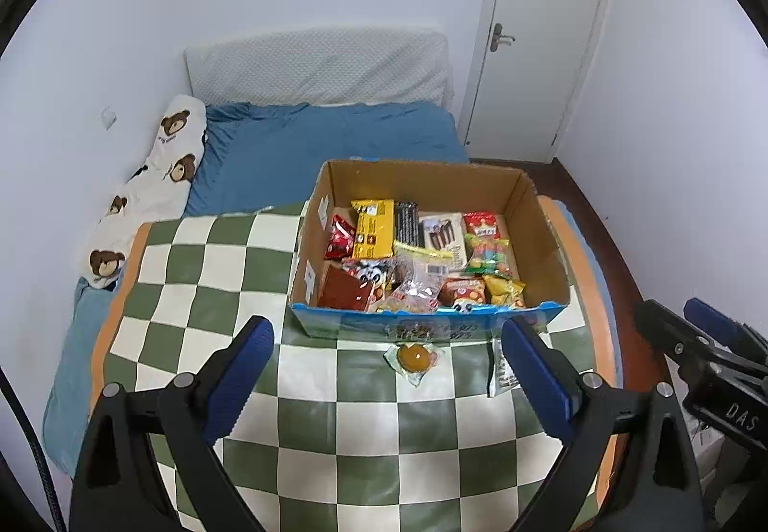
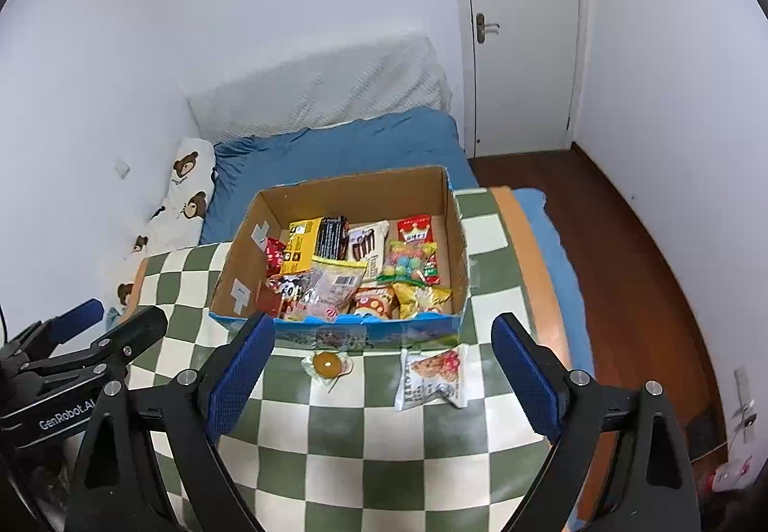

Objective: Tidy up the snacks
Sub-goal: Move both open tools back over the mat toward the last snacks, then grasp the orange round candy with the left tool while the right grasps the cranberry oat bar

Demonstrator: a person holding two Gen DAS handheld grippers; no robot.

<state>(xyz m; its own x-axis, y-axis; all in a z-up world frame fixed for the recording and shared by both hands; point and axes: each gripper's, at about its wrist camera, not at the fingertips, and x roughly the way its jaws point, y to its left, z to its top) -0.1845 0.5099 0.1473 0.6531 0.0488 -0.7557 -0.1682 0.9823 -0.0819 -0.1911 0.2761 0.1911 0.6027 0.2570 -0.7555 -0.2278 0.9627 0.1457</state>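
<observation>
Both grippers hang above the checkered cloth [image 2: 384, 460], angled down at the near side of the cardboard box [image 2: 336, 191], and I've got nothing in either one. My left gripper [image 1: 389, 380] has its blue pads spread wide with only cloth between them; my right gripper [image 2: 384, 376] stands just as wide, also empty. The box is already crowded with packets lying flat, side by side, which I read as the sorted pile. Two stragglers sit outside on the cloth, just in front of its blue front wall: a small round orange sweet [image 2: 328, 365] in clear wrap, and a white sachet [image 2: 434, 376] to its right. The sweet falls between my right fingers' line of sight, so I judge that's the next pick, jaws kept wide for a clean straddle
</observation>
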